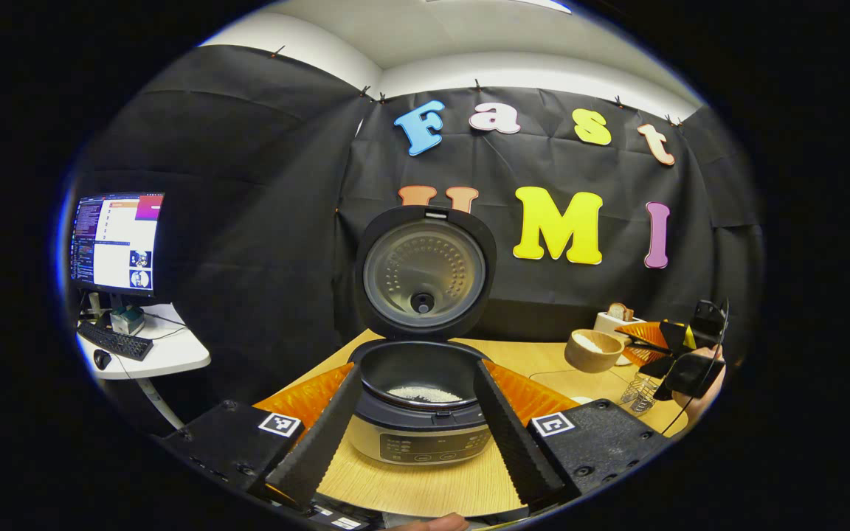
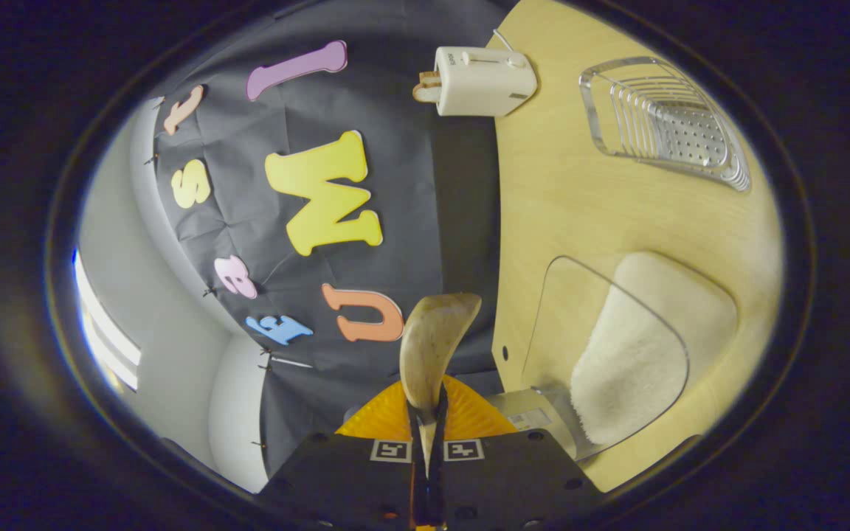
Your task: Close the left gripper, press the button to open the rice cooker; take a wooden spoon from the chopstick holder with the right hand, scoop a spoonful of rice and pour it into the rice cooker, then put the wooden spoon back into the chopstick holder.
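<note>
1. Between my right gripper (image 2: 425, 442) fingers, pressed together on its handle, sits the wooden spoon (image 2: 432, 346), rolled sideways; I judge it could slip or miss the holder (image 1: 640, 394).
2. My left gripper (image 1: 416, 428) is spread around the open rice cooker (image 1: 421, 398); it could bump the lid.
3. Wooden table (image 2: 565, 192), toaster (image 2: 480, 81), black cloth wall.

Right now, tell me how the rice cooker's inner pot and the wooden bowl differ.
The inner pot is dark and sits inside the rice cooker under its raised lid; the wooden bowl is light brown and stands alone on the table. The pot looks wider than the bowl. The pot holds a thin layer of rice; the bowl looks nearly full. Both are round, open-topped and hold white rice.
</note>
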The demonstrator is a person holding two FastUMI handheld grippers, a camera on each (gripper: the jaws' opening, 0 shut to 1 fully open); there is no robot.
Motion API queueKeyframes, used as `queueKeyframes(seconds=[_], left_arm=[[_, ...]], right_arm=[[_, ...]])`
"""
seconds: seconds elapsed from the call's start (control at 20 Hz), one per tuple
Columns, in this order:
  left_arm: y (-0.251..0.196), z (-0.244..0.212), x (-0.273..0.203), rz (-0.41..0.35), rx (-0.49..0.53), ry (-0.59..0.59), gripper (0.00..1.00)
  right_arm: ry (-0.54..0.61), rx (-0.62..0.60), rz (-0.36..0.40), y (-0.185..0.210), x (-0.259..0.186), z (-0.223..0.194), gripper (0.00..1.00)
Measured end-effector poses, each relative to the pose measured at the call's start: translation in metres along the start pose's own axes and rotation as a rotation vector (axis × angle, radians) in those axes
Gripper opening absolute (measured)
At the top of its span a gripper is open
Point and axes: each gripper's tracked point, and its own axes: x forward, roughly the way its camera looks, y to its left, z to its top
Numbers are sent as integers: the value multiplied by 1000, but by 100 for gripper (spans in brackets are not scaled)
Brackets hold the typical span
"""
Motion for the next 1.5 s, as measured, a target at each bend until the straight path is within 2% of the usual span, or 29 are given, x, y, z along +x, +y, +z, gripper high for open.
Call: queueKeyframes(seconds=[0.2, 0.35, 0.65, 0.9, 1.0, 1.2, 1.4, 1.5], left_arm=[[20, -9, 1, 53, 51, 23, 97], [29, -14, 5, 77, 55, 39, 98], [36, -15, 6, 81, 31, 42, 98], [35, -16, 8, 83, 23, 48, 98], [39, -15, 7, 91, 26, 43, 98], [42, -19, 9, 98, 17, 51, 98], [47, -19, 9, 116, 22, 52, 98], [54, -22, 9, 138, 23, 58, 98]], right_arm=[[48, -3, -3, 6, 20, -33, 1], [67, -23, -37, 4, 39, -52, 1], [79, -170, -134, -6, 79, -91, 1], [54, -396, -193, 1, 109, -113, 1], [69, -502, -185, 10, 120, -129, 1], [65, -781, -174, 28, 130, -151, 3], [92, -993, -231, 19, 147, -166, 3], [115, -1138, -239, 16, 150, -175, 5]])
